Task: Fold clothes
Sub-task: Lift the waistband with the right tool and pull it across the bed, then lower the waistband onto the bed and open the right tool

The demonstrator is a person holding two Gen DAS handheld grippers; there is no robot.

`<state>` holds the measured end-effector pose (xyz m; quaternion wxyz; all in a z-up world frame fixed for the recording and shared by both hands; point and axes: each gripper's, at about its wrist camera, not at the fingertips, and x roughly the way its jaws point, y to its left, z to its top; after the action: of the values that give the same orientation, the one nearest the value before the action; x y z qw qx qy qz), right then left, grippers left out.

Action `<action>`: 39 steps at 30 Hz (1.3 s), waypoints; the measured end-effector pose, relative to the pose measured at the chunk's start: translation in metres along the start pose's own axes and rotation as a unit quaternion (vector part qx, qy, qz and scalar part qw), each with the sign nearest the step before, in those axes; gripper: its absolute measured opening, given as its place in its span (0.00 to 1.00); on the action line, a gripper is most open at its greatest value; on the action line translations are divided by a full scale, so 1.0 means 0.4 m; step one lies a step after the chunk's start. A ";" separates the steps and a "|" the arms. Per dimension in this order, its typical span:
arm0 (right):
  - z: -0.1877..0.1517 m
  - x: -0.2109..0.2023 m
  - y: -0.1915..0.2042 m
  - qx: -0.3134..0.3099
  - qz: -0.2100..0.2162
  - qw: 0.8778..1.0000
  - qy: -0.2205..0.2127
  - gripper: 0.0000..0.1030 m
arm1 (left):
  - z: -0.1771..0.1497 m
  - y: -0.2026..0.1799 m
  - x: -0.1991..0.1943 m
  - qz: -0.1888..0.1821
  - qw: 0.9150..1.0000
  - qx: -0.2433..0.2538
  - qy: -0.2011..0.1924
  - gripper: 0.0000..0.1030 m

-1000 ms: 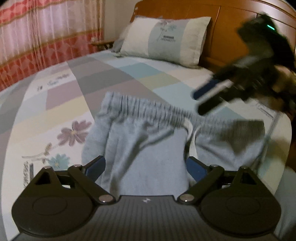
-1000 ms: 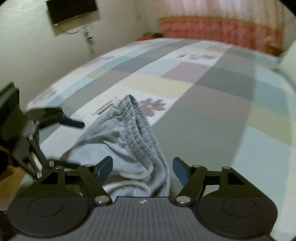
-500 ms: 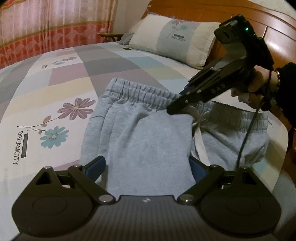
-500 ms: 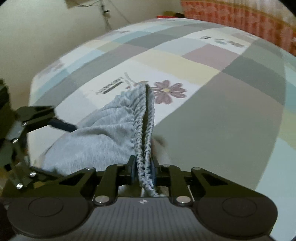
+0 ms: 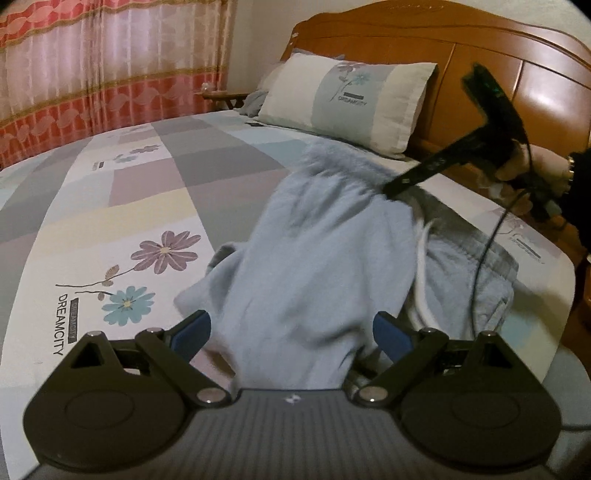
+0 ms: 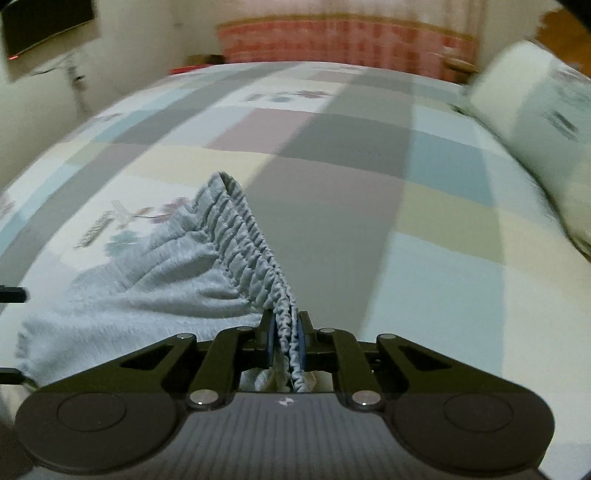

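Observation:
Grey sweatpants lie on the patchwork bedsheet, their elastic waistband raised off the bed. My right gripper is shut on that waistband, the gathered fabric pinched between its blue pads. In the left wrist view the right gripper holds the waistband up near the headboard, held by a hand. My left gripper is open, its blue fingertips spread either side of the hanging pant cloth without clamping it. A white drawstring dangles from the waist.
A pillow leans on the wooden headboard at the back. Pink and red curtains cover the left wall. The bed edge runs close on the right. A dark screen hangs on the wall.
My right gripper closed on the waistband and lifted it toward the headboard, pulling the pants up off the bed. The left gripper stayed open around the lower cloth.

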<state>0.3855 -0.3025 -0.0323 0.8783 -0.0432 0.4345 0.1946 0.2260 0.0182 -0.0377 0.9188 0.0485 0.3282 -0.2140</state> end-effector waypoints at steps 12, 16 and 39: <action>-0.119 0.005 -0.282 0.130 -0.155 0.979 0.042 0.14 | 0.019 -0.016 0.046 0.006 1.000 0.008 0.008 0.92; -0.162 0.010 -0.370 0.183 -0.176 0.966 0.046 0.14 | 0.014 -0.020 0.051 0.005 1.000 0.009 0.013 0.92; -0.533 -0.106 -0.349 0.329 0.054 0.941 -0.064 0.58 | -0.040 -0.088 0.010 -0.020 0.999 0.020 0.026 0.92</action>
<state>0.2560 -0.4962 -0.1441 0.8578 0.2840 0.4186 0.0904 0.2043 -0.0114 -0.0509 0.9043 0.0661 0.3484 -0.2375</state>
